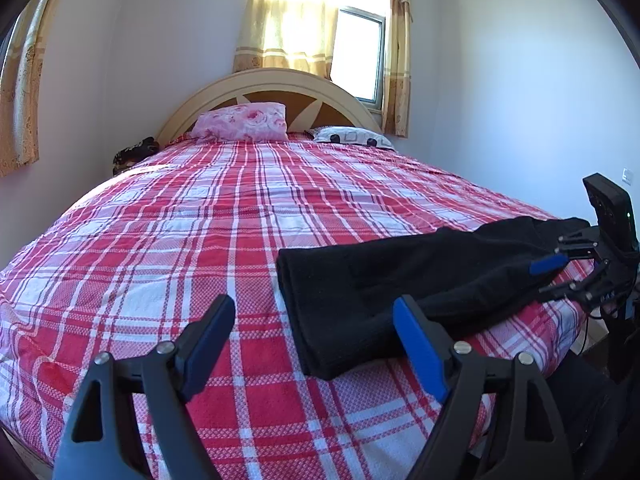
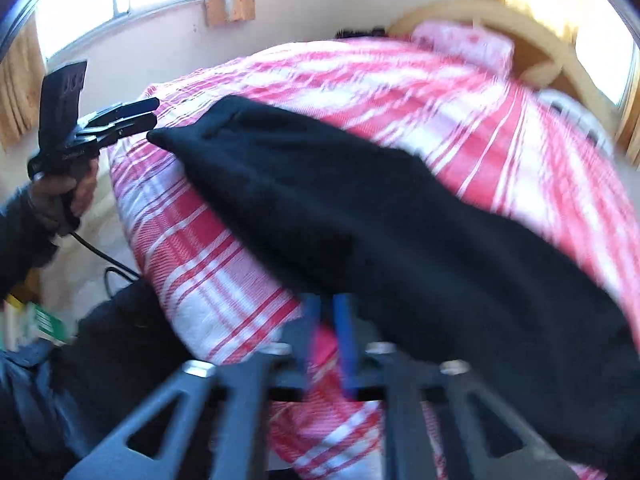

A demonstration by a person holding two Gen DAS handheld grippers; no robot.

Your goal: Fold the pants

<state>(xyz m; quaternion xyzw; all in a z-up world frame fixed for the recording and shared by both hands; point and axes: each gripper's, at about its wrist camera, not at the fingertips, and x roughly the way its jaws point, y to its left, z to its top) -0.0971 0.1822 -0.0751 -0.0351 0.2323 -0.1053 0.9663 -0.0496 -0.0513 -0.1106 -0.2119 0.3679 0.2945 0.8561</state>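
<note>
Black pants (image 1: 400, 272) lie folded lengthwise across the near right part of a red and white plaid bed (image 1: 200, 220). My left gripper (image 1: 312, 308) is open and empty over the bedspread, its blue right pad just at the pants' near left edge. My right gripper (image 1: 554, 277) is at the pants' far right end, fingers apart with dark cloth at them. The blurred right wrist view shows the pants (image 2: 360, 208) draped over the tips of my right gripper (image 2: 328, 312), whose blue pads stand slightly apart. A hand holds my left gripper (image 2: 154, 114) by the pants' far corner.
A pink pillow (image 1: 244, 120) and a white patterned pillow (image 1: 352, 136) lie against the curved headboard (image 1: 268, 80) under a curtained window. A dark bundle (image 1: 134, 152) sits by the bed's far left corner. A black cable (image 2: 100, 256) hangs beside the bed, near the person's dark-clothed legs.
</note>
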